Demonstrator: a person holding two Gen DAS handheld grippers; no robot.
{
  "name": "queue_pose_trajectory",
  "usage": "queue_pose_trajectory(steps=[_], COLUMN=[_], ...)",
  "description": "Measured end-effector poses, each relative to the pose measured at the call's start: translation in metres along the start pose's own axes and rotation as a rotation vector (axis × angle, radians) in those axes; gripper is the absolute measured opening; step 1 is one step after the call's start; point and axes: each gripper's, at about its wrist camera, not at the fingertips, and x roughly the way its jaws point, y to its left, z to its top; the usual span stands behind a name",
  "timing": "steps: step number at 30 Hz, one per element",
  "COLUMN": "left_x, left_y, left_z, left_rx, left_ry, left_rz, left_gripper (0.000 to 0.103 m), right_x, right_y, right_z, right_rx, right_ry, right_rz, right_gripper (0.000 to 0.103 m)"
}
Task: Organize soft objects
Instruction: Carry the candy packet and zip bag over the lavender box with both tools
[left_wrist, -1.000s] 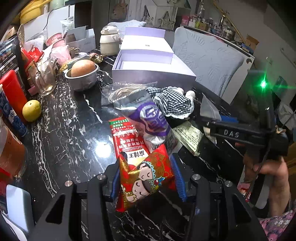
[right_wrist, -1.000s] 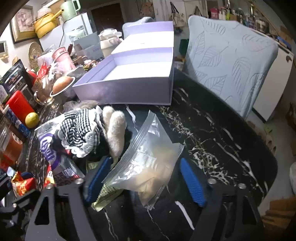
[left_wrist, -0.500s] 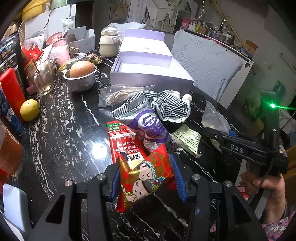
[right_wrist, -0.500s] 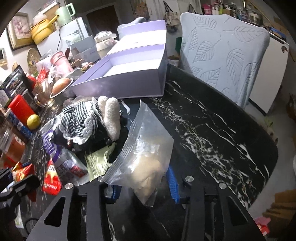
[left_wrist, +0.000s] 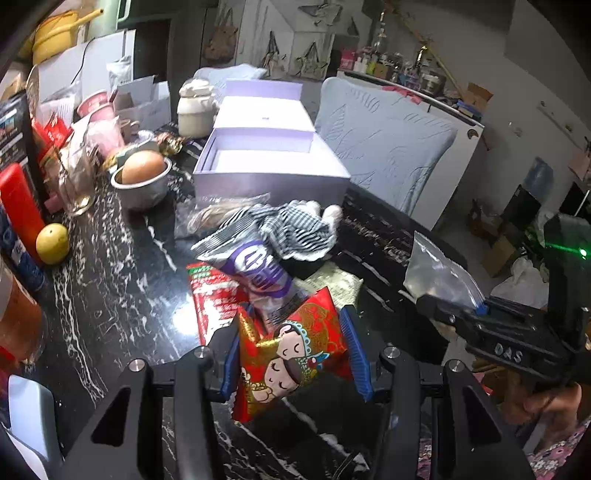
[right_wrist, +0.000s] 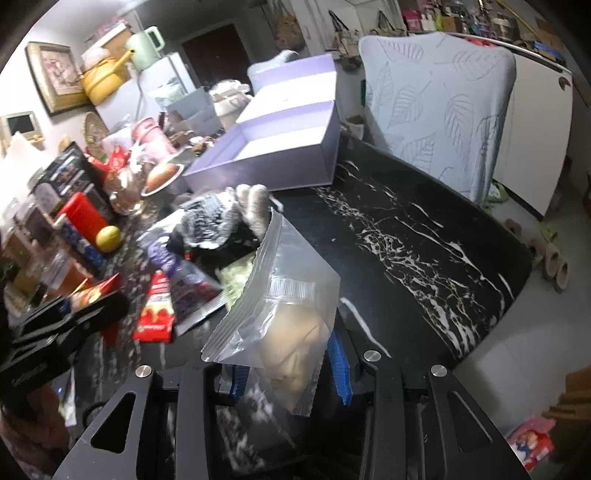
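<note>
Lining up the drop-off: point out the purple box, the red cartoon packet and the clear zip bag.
purple box (left_wrist: 271, 183), left wrist view, front wall.
red cartoon packet (left_wrist: 291, 347), left wrist view, printed face.
clear zip bag (right_wrist: 291, 291), right wrist view, upper panel.

Black marble table (left_wrist: 110, 295) carries purple box (left_wrist: 271, 181), snack packets (left_wrist: 214, 295).

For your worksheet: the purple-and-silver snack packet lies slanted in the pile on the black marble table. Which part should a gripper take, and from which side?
Grip the purple-and-silver snack packet across its puffed middle, coming from above. That stretch lies bare, while the checked cloth covers its far corner and the near end runs behind the held red packet.
</note>
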Motion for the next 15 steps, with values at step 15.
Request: queue_pose_trajectory(steps=[15], left_x=[-0.024], left_y=[-0.026], left_z=[0.045], left_rx=[0.073], left_ry=[-0.138], left_rz=[-0.048], left_gripper=[0.048], right_x=[-0.044], right_y=[0.022], right_z=[0.023], right_rx=[-0.089], right_ry=[-0.104], right_rz=[0.090], right_gripper=[0.036])
